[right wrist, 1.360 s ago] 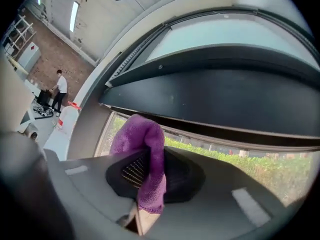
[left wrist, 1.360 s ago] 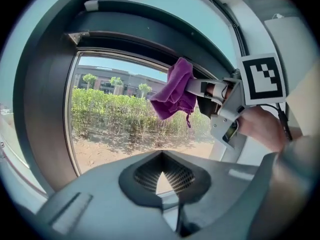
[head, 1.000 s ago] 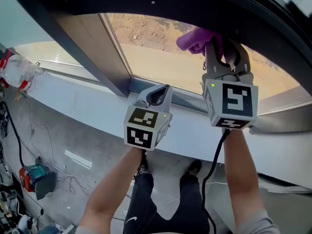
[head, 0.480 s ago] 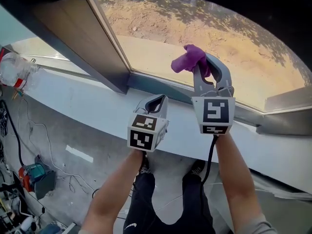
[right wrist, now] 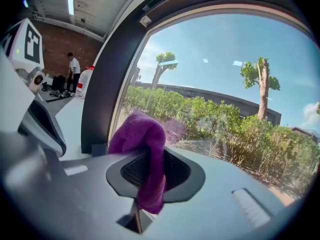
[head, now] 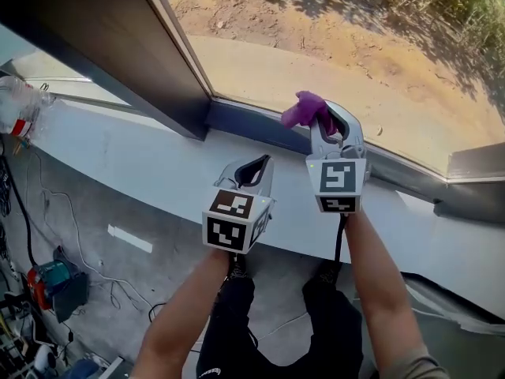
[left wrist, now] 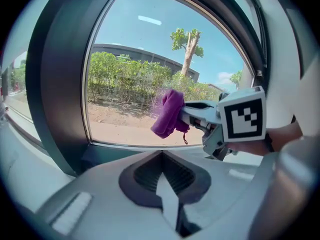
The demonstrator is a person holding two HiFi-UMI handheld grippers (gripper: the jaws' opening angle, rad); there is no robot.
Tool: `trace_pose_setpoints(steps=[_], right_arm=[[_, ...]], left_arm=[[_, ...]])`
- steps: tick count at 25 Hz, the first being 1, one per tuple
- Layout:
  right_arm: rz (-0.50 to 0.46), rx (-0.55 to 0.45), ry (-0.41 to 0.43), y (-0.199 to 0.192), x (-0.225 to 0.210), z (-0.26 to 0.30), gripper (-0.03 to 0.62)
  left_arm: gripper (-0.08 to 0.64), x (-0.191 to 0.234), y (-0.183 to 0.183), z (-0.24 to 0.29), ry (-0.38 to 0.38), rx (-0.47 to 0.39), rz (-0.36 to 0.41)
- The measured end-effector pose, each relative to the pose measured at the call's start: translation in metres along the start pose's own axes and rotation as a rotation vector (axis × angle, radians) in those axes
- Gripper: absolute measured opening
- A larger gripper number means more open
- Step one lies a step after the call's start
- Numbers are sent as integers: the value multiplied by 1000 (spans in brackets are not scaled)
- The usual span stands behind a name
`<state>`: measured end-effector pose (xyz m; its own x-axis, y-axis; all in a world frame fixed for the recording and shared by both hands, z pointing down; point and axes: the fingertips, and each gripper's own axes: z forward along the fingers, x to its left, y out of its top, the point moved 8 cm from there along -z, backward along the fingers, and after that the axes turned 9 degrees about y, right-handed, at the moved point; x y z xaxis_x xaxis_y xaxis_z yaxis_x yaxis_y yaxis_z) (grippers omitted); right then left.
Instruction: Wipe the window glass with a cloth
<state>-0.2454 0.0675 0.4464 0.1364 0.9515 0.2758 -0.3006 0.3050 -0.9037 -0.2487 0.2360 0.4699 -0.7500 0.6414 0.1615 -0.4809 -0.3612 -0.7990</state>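
Head view: right tongs clamping cloth, lower than before.

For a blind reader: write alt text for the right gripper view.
The right hand-held gripper is shut on a purple cloth, held close to the window glass. Beyond the glass are green shrubs, trees and blue sky.
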Motion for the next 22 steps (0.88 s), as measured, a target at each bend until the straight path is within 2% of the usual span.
trace_pose_setpoints(steps=[6,12,17,22], right_arm=[[10,33,-7,-46,16,23,81],[8,157,33,-85,31,46,81],[-9,275,93,-106,40,60,81],[15,337,142,-108,40,64,80]], left_arm=[[0,16,-17,19,1,-9,7],[0,21,-25,31,-4,-32,35],[0,25,-25,34,-1,-44,39],[0,27,-20,34,8,-41,45]])
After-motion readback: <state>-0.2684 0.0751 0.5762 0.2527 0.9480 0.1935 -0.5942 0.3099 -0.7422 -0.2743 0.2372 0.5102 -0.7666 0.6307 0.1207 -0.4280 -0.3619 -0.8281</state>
